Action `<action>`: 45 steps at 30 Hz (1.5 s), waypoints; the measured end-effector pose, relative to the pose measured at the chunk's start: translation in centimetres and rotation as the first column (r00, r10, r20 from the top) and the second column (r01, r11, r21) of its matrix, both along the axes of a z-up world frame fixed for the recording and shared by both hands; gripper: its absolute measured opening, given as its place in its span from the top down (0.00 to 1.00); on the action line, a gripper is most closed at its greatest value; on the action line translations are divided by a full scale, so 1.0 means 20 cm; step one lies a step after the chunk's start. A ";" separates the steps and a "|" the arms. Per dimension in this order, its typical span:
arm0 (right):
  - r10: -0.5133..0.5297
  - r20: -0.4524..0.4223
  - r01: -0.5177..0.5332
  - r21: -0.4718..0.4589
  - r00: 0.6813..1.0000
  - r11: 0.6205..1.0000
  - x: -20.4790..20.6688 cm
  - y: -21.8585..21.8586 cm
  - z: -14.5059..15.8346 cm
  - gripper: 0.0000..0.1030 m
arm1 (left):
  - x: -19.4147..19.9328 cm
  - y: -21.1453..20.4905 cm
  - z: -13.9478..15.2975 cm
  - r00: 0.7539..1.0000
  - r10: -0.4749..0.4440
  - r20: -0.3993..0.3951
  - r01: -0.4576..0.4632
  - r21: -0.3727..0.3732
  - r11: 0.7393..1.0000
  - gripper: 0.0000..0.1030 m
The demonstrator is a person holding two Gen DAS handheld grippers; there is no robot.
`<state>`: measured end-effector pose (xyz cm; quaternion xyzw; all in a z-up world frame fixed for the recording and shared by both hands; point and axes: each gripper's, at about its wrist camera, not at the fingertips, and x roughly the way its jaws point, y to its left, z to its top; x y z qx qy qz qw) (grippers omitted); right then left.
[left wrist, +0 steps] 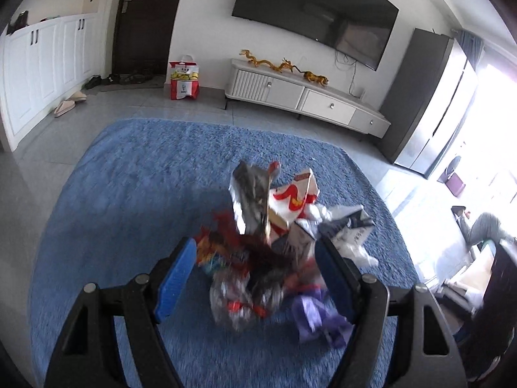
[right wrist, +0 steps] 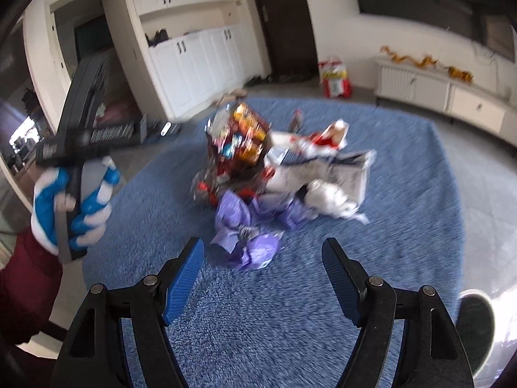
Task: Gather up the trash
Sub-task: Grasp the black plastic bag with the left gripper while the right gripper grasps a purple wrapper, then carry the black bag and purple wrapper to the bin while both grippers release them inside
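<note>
A blurred trash pile lies on the blue rug (left wrist: pixel 129 194). It holds a white-and-red carton (left wrist: pixel 294 197), a red-orange snack bag (right wrist: pixel 242 135), crumpled purple wrap (right wrist: pixel 248 239) and white printed paper (right wrist: pixel 336 171). My left gripper (left wrist: pixel 257 245) is open. The pile shows between its blue pads (left wrist: pixel 176 278), and nothing is pressed. In the right wrist view a blue-and-white gloved hand (right wrist: pixel 74 200) holds that gripper up, to the left of the pile. My right gripper (right wrist: pixel 261 245) is open just short of the purple wrap, nothing between its pads.
A white TV cabinet (left wrist: pixel 307 97) with gold figurines stands along the far wall under a wall TV (left wrist: pixel 316 13). A red-and-white shopping bag (left wrist: pixel 184 80) stands by the dark door. Slippers (left wrist: pixel 69 102) lie near white cupboards. A dark shoe (right wrist: pixel 475 323) sits at the rug's right edge.
</note>
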<state>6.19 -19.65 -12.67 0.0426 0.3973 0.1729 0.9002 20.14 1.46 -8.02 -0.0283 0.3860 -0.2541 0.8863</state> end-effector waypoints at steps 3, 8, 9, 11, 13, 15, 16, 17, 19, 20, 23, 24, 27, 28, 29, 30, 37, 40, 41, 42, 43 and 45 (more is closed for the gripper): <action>0.035 -0.036 -0.035 0.004 0.999 0.999 0.05 0.04 -0.08 0.28 | 0.11 -0.07 -0.02 1.000 -0.010 0.004 0.009 0.037 0.999 0.28; 0.052 -0.084 -0.049 0.032 0.995 0.998 0.14 0.08 -0.18 0.28 | 0.24 -0.17 -0.05 0.999 -0.044 0.002 0.044 0.113 0.993 0.28; 0.052 -0.089 -0.048 0.040 0.995 0.998 0.15 0.08 -0.19 0.30 | 0.25 -0.19 -0.06 0.999 -0.049 -0.003 0.049 0.128 0.991 0.29; 0.053 -0.104 -0.047 0.058 0.993 0.997 0.17 0.08 -0.22 0.35 | 0.29 -0.23 -0.08 0.998 -0.060 -0.026 0.063 0.151 0.986 0.38; 0.052 -0.110 -0.045 0.064 0.993 0.997 0.19 0.08 -0.24 0.40 | 0.32 -0.25 -0.11 0.995 -0.072 -0.062 0.081 0.155 0.985 0.55; 0.054 -0.114 -0.046 0.070 0.992 0.996 0.20 0.08 -0.25 0.47 | 0.34 -0.26 -0.16 0.993 -0.074 -0.096 0.088 0.150 0.985 0.69; 0.055 -0.112 -0.046 0.079 0.992 0.996 0.21 0.08 -0.26 0.49 | 0.34 -0.25 -0.17 0.992 -0.073 -0.107 0.088 0.145 0.986 0.78; 0.052 -0.109 -0.043 0.085 0.993 0.996 0.21 0.07 -0.26 0.52 | 0.34 -0.25 -0.18 0.991 -0.070 -0.114 0.085 0.138 0.987 0.80; 0.050 -0.103 -0.041 0.088 0.993 0.995 0.21 0.07 -0.26 0.58 | 0.33 -0.24 -0.19 0.991 -0.067 -0.114 0.080 0.115 0.990 0.86; 0.051 -0.100 -0.042 0.092 0.994 0.995 0.20 0.07 -0.25 0.62 | 0.31 -0.22 -0.17 0.992 -0.071 -0.106 0.081 0.092 0.992 0.87; 0.054 -0.087 -0.047 0.082 0.995 0.996 0.18 0.05 -0.24 0.63 | 0.25 -0.21 -0.11 0.994 -0.080 -0.071 0.084 0.053 0.995 0.90; 0.057 -0.081 -0.050 0.084 0.995 0.995 0.17 0.05 -0.23 0.64 | 0.24 -0.20 -0.08 0.995 -0.081 -0.060 0.084 0.045 0.995 0.90; 0.059 -0.058 -0.054 0.077 0.997 0.996 0.12 0.05 -0.18 0.64 | 0.17 -0.16 0.02 0.996 -0.086 -0.022 0.086 0.006 0.996 0.90; 0.058 -0.052 -0.054 0.076 0.997 0.996 0.11 0.05 -0.16 0.64 | 0.15 -0.15 0.05 0.996 -0.087 -0.013 0.087 -0.006 0.996 0.90; 0.056 -0.042 -0.053 0.075 0.998 0.996 0.08 0.04 -0.13 0.64 | 0.12 -0.13 0.08 0.996 -0.086 -0.002 0.086 -0.018 0.996 0.90; 0.054 -0.033 -0.051 0.073 0.998 0.996 0.07 0.04 -0.12 0.64 | 0.11 -0.12 0.11 0.996 -0.084 0.006 0.084 -0.025 0.996 0.91; 0.024 0.038 -0.027 0.070 0.999 0.997 -0.08 0.01 0.04 0.64 | -0.09 -0.01 0.34 0.992 -0.071 0.100 0.077 -0.058 0.995 0.90; 0.004 0.077 -0.009 0.064 0.997 0.998 -0.17 -0.01 0.11 0.64 | -0.18 0.01 0.44 0.987 -0.065 0.147 0.072 -0.041 0.997 0.90; -0.005 0.092 -0.001 0.065 0.996 0.998 -0.19 -0.03 0.13 0.64 | -0.20 0.01 0.46 0.986 -0.066 0.156 0.073 -0.038 0.997 0.90; -0.016 0.107 0.009 0.066 0.994 0.998 -0.21 -0.05 0.15 0.64 | -0.23 0.01 0.48 0.984 -0.068 0.164 0.075 -0.036 0.997 0.91; -0.032 0.126 0.024 0.068 0.992 0.997 -0.24 -0.08 0.18 0.64 | -0.26 0.00 0.51 0.982 -0.071 0.173 0.078 -0.035 0.996 0.91; -0.062 0.151 0.051 0.074 0.987 0.996 -0.26 -0.13 0.21 0.64 | -0.31 -0.02 0.54 0.979 -0.078 0.187 0.086 -0.033 0.996 0.91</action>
